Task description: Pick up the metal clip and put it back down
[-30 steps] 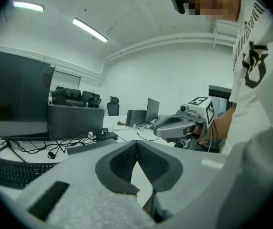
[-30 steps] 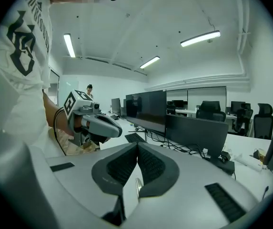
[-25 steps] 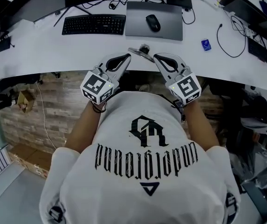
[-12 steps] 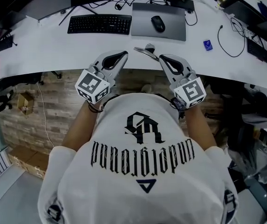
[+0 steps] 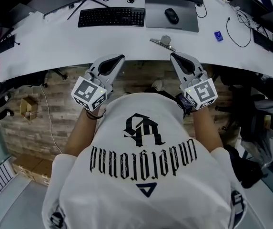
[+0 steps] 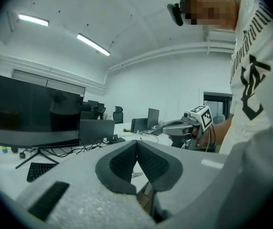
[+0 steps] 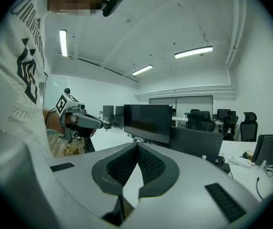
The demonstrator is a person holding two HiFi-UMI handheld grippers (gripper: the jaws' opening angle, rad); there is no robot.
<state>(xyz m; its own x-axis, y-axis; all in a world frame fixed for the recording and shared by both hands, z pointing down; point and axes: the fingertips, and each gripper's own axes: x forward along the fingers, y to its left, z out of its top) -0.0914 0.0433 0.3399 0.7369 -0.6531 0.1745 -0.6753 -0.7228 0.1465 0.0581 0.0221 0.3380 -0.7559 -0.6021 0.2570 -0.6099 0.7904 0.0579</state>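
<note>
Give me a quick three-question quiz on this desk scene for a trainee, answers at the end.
1. True or false: the left gripper holds the metal clip.
2. Where does the metal clip lie? A: on the keyboard. B: on the white desk, near its front edge. C: on the floor.
3. Fill in: the mouse sits on a grey ___.
Key: 1 false, its jaws are shut on nothing. 2 B. 3 mat.

Keyboard, mouse, white desk
</note>
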